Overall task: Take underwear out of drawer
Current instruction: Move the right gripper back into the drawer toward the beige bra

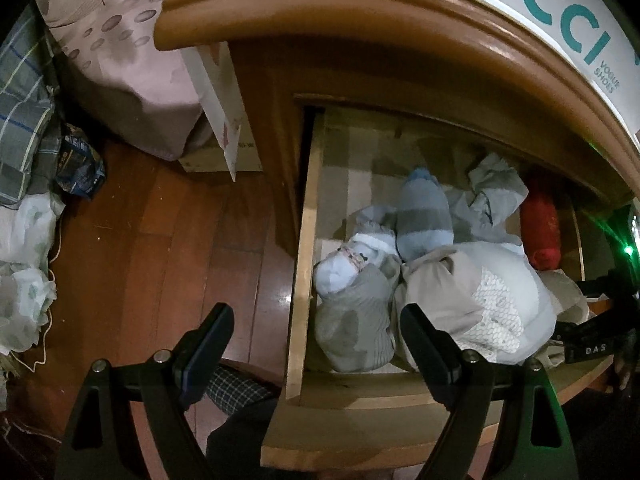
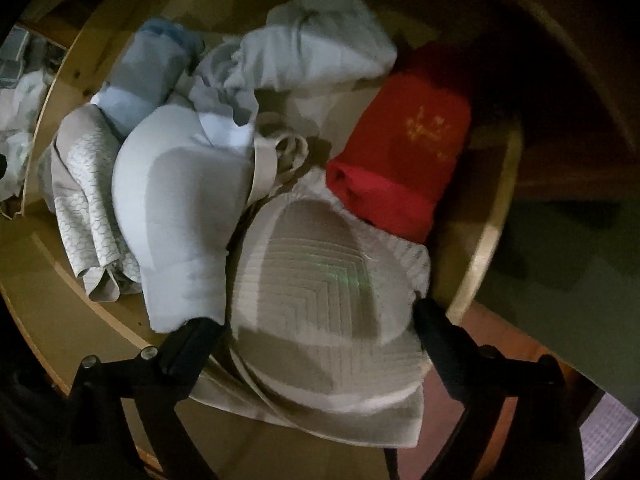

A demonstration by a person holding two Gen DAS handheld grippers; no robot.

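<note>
The right gripper [image 2: 316, 328] hangs almost straight down over the open drawer [image 1: 304, 240], its jaws spread wide with nothing pinched in them. Between the two fingers, and bulging up toward the camera, sits the beige padded bra cup [image 2: 316, 280], the piece of underwear nearest to this tool. The cup's broad face lies across the gap, so each fingertip stands at or just off one of its edges; with the blur, I cannot say whether the pads already touch the fabric. Closing from here should catch the cup across its width.

The left gripper [image 1: 316, 336] is also held apart and empty. It points down over the drawer's near-left corner, one finger over the wooden floor [image 1: 160, 240] outside the drawer and the other over the clothes, so the right hand looks the better placed for the pick.

The drawer is crowded. Beside the beige cup lies a white padded cup [image 2: 172, 208], touching it, with a lace-patterned piece [image 2: 88, 200] further left. A red rolled garment [image 2: 404, 152] sits just beyond the beige cup, against the drawer's right wall, and a blue-and-grey rolled pair [image 1: 424, 216] lies toward the back.

The drawer belongs to a brown wooden cabinet [image 1: 360, 8] with a shoe box [image 1: 560, 8] on top. A bed with a patterned sheet [image 1: 132, 60] stands near the cabinet's left.
</note>
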